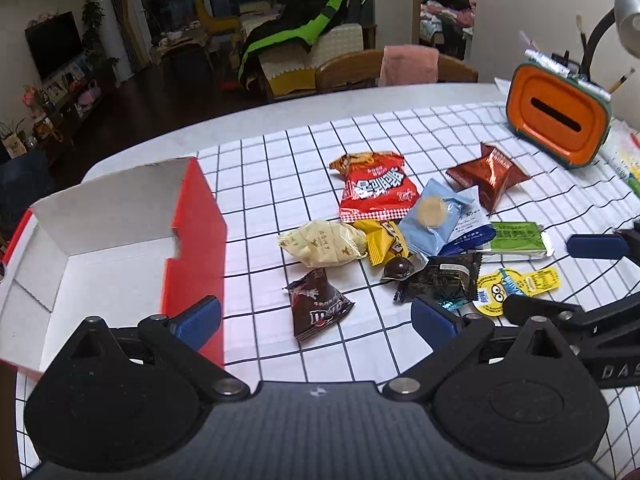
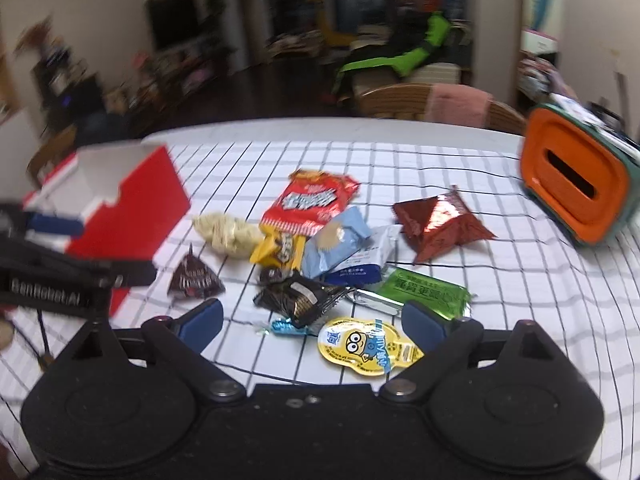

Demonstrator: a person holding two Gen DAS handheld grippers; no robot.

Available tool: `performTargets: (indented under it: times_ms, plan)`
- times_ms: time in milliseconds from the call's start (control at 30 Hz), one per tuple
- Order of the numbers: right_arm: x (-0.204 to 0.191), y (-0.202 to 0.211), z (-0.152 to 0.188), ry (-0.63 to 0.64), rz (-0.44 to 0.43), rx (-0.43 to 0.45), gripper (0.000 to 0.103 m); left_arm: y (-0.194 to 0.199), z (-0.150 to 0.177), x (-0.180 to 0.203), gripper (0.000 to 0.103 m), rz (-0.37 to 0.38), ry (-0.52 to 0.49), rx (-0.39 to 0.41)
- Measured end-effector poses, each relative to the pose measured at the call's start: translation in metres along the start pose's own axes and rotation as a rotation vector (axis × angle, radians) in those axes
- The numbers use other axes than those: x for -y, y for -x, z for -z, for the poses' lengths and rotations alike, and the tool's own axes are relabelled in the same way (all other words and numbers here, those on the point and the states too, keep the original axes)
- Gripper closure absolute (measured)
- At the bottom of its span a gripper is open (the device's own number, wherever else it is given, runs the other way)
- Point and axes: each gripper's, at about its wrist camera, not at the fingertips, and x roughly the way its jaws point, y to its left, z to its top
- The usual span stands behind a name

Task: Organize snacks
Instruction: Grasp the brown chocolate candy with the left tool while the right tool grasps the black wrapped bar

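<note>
Snacks (image 1: 404,236) heaped on checked cloth (image 1: 280,160) beside red box (image 1: 192,240), left gripper (image 1: 316,320) and right gripper (image 2: 312,324) both spread, empty.

The left gripper's arm (image 2: 52,296) is marked "GenRobot.AI". The right gripper's arm (image 1: 616,370) shows the letters "DAS". The brown packet (image 1: 318,308) carries an "m&m's" logo.

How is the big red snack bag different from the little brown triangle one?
The red snack bag is bigger and lies flat; the brown triangle packet is smaller and puffs up to a point. The red snack bag overlaps other snacks in the pile; the brown triangle packet sits apart, nearer the red box. Both are sealed and lie on the checked cloth, outside the box.
</note>
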Motion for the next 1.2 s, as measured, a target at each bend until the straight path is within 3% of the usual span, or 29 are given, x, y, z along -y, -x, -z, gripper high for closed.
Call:
performTargets:
  times_ms: [267, 433, 633, 733, 833, 1000, 1200]
  plan:
    - [-0.007, -0.041, -0.011, 0.274, -0.07, -0.052, 0.017, -0.038, -0.008, 0.005, 0.009, -0.029, 0.017, -0.062]
    - [-0.006, -0.068, -0.017, 0.329, -0.108, -0.111, 0.028, -0.063, -0.012, -0.002, 0.009, -0.032, 0.056, -0.118]
    - [-0.009, -0.091, -0.021, 0.385, -0.121, -0.152, 0.039, -0.089, -0.014, -0.011, 0.018, -0.035, 0.106, -0.195]
    - [-0.005, -0.099, -0.024, 0.363, -0.132, -0.172, 0.04, -0.098, -0.014, -0.014, 0.02, -0.025, 0.12, -0.219]
    - [-0.005, -0.103, -0.023, 0.352, -0.138, -0.183, 0.042, -0.106, -0.015, -0.015, 0.027, -0.014, 0.131, -0.243]
    - [-0.005, -0.105, -0.022, 0.319, -0.141, -0.204, 0.054, -0.113, -0.017, -0.016, 0.04, -0.004, 0.149, -0.27]
    - [-0.008, -0.1, -0.018, 0.299, -0.135, -0.208, 0.064, -0.114, -0.016, -0.018, 0.063, 0.024, 0.155, -0.28]
